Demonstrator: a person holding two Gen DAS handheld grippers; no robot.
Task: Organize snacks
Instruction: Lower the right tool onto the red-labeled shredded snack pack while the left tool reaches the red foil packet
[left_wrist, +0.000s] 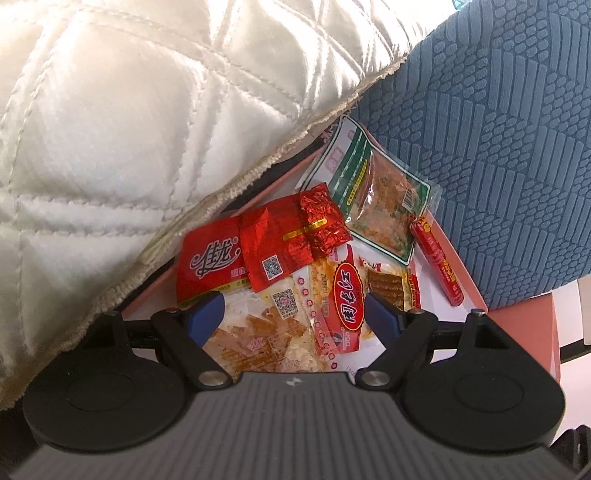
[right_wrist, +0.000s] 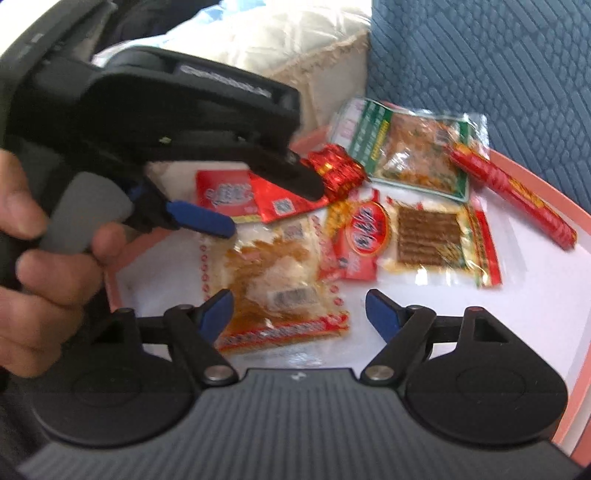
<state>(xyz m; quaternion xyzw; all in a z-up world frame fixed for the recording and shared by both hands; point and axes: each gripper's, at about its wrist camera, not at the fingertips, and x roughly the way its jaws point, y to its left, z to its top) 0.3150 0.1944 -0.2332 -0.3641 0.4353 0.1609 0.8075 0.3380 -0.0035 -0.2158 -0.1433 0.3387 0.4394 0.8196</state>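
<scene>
Several snack packets lie in a pink-rimmed white tray (right_wrist: 546, 206). There is a clear packet with orange snack (right_wrist: 273, 280), a red-label packet (right_wrist: 365, 229), a green-edged packet (right_wrist: 413, 147), a red foil packet (right_wrist: 336, 168), a red sausage stick (right_wrist: 513, 192) and a red noodle packet (left_wrist: 207, 262). My left gripper (left_wrist: 291, 310) is open, low over the clear packet (left_wrist: 258, 332) and red-label packet (left_wrist: 349, 295). In the right wrist view the left gripper's one visible blue fingertip (right_wrist: 201, 219) shows above the pile. My right gripper (right_wrist: 299, 310) is open just above the clear packet.
A quilted cream cushion (left_wrist: 129, 129) overhangs the tray's left side. A blue patterned cushion (left_wrist: 498, 129) presses against its far right. A hand (right_wrist: 44, 258) holds the left gripper's handle. The tray's pink rim (left_wrist: 517, 317) runs along the right.
</scene>
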